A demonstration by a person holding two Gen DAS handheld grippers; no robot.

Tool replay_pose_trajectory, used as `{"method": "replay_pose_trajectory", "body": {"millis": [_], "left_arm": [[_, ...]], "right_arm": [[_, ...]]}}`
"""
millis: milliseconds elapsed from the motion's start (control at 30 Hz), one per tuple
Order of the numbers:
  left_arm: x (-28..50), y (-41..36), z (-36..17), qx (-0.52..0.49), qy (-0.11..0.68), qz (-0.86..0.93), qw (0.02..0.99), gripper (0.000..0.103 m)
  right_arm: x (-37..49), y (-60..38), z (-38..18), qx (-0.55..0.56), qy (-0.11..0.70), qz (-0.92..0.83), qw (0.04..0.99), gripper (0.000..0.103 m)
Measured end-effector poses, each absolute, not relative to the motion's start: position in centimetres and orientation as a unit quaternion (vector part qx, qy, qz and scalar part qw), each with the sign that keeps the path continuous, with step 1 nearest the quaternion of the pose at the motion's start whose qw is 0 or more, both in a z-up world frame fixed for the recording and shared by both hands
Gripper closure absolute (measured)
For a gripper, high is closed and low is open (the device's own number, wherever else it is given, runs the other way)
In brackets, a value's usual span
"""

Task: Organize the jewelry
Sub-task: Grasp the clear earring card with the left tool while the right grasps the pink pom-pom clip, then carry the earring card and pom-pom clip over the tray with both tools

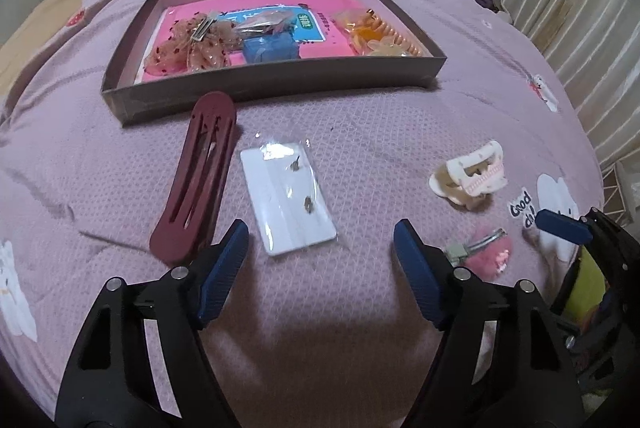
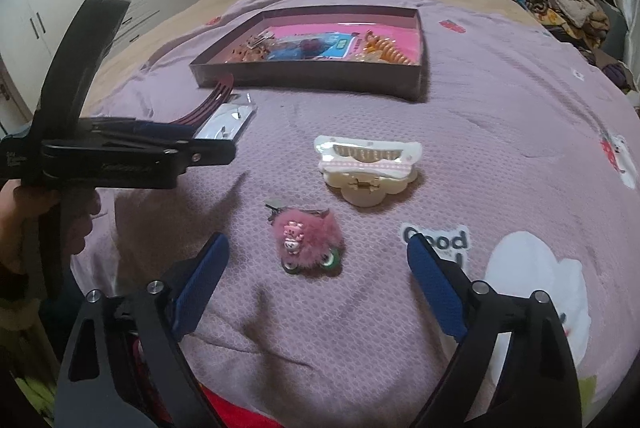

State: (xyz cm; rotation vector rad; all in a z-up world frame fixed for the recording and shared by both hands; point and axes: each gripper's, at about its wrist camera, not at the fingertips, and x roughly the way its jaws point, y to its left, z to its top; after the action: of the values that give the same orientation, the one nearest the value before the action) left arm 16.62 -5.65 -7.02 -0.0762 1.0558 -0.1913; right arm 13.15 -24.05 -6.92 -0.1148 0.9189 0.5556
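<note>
Left hand-held gripper (image 1: 321, 236): you are holding it over the bed (image 1: 380, 115), fingers spread wide apart, gripping nothing.
Loose pieces on the bed, four: one long maroon hair clip (image 1: 195, 175) is lying leftmost; one clear packet with an earring card (image 1: 287, 196) just beside it; one cream claw clip (image 2: 367, 167) farther right; one fluffy pink clip (image 2: 306, 242) nearest you.
Box (image 1: 280, 80): one shallow brown tray is sitting beyond them, holding a dotted sheer bow, a blue item and orange clips.
Right hand-held gripper (image 2: 317, 247): you are keeping its fingers apart, empty, flanking the fluffy pink clip.
</note>
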Motion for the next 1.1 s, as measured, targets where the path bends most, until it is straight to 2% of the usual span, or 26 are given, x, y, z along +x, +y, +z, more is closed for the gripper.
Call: {"method": "replay_pose_trajectory", "body": {"millis": [67,167,233,333,367,433,467,633,1100], "left_arm": [[17.0,-5.7,-7.4,-0.034,0.507,-0.092,0.856,0.038],[17.6,-5.8,-8.2,-0.035,0.515,-0.089,0.852,0.039],[18.1,-5.7,-8.5,-0.035,0.516,-0.084,0.852,0.042],[18.6,-5.7,-8.5,-0.036,0.513,-0.080,0.854,0.043],[18.7,-5.8,-8.5,-0.035,0.512,-0.078,0.855,0.045],[18.9,-6.0,-8.5,-0.030,0.510,-0.075,0.856,0.049],[19.0,-6.0,-8.4,-0.029,0.509,-0.074,0.857,0.052],[19.4,-6.5,-8.2,-0.024,0.507,-0.081,0.858,0.071],[18.1,-7.3,-6.9,-0.026,0.497,-0.110,0.861,0.074]], "right_arm": [[13.4,-23.6,-7.5,-0.059,0.440,0.277,0.852,0.018],[13.9,-23.0,-8.5,-0.072,0.453,0.280,0.844,0.026],[14.4,-22.7,-9.1,-0.077,0.462,0.280,0.838,0.039],[14.8,-22.5,-9.6,-0.082,0.466,0.278,0.836,0.050],[14.9,-22.5,-9.6,-0.081,0.465,0.277,0.837,0.053],[15.0,-22.6,-9.6,-0.079,0.465,0.275,0.838,0.067],[15.1,-22.7,-9.5,-0.075,0.465,0.277,0.837,0.071],[14.8,-23.0,-9.3,-0.071,0.464,0.278,0.838,0.073],[14.1,-24.1,-7.6,-0.054,0.451,0.269,0.849,0.073]]}}
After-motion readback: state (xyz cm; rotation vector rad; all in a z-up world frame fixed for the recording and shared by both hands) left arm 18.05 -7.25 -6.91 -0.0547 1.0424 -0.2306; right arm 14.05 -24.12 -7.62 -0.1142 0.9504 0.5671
